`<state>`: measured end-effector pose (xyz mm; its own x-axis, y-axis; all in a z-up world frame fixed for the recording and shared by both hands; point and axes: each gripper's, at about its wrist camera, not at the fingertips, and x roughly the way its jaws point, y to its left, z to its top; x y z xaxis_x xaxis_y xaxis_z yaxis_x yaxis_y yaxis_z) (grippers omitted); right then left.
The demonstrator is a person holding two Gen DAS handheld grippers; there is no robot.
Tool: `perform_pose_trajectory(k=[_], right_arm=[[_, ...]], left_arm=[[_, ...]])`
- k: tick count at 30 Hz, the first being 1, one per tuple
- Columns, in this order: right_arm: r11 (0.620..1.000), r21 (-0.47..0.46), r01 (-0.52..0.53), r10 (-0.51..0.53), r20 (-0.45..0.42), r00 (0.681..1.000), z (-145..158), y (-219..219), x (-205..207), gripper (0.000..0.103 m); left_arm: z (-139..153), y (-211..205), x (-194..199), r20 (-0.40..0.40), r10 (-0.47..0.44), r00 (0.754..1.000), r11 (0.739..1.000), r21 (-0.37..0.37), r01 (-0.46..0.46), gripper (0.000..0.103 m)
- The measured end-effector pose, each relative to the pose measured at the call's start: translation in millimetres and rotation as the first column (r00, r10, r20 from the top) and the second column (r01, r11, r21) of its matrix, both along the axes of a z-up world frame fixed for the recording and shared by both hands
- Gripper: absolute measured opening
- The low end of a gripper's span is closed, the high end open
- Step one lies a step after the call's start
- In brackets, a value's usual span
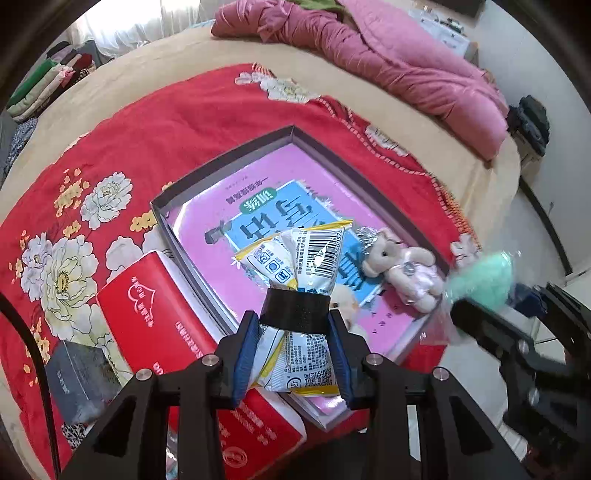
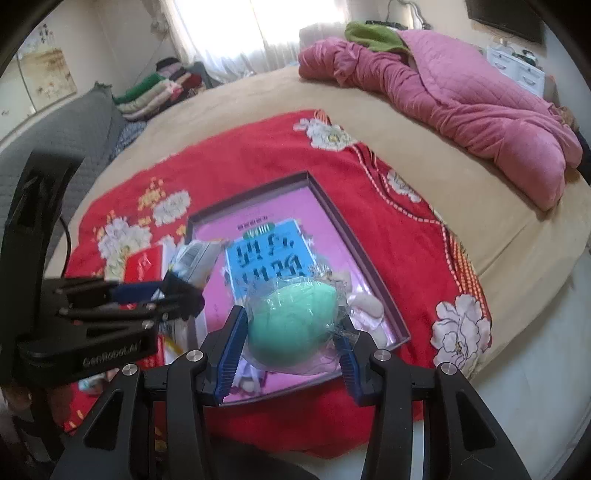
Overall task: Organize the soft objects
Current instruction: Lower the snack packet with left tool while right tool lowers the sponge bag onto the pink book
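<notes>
Left hand-held gripper (image 1: 293, 332) around snack packet (image 1: 295, 258), seemingly above box (image 1: 221, 162).

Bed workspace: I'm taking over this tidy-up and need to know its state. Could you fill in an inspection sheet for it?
Surface: red flowered blanket spread over a tan bed.
Job's things: shallow box lined with a pink sheet; small teddy bear lying inside it; snack packet; green ball in a clear wrapper.
Clutter: red tissue pack and dark box beside the shallow box.
Grippers: left claw clamped on the snack packet above the box; right claw clamped on the green ball above the box.
Cables: black cable at the left edge.
Surroundings: pink quilt, folded clothes, curtained window.
</notes>
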<state>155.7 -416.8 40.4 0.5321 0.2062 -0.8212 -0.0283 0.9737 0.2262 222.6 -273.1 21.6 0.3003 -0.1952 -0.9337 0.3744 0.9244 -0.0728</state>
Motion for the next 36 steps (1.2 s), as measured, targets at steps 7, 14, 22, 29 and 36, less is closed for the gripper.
perform_pose_trajectory(k=[7,14,22,29,36], right_arm=[[0.999,-0.032,-0.028,0.027,-0.046,0.999,-24.4,6.9,4.6,0.048],[0.998,-0.046,-0.05,0.046,-0.078,0.996,-40.7,11.3,11.0,0.048],[0.996,-0.061,-0.058,0.051,-0.109,0.993,-58.9,12.8,19.2,0.049],[0.996,-0.073,-0.053,0.044,-0.127,0.991,-72.7,10.9,21.6,0.05],[0.995,-0.082,-0.049,0.038,-0.134,0.99,-79.7,8.6,24.9,0.05]], left_arm=[[-24.8,-11.3,13.0,-0.032,-0.007,0.999,0.998,0.054,0.009,0.038],[-40.7,-17.6,18.5,-0.064,-0.014,0.998,0.998,0.067,0.018,0.038],[-51.2,-17.3,22.1,-0.081,-0.014,0.997,0.997,0.072,0.019,0.038],[-53.6,-16.4,23.1,-0.088,-0.017,0.996,0.997,0.07,0.023,0.038],[-53.2,-16.4,22.2,-0.091,-0.021,0.996,0.998,0.064,0.027,0.038]])
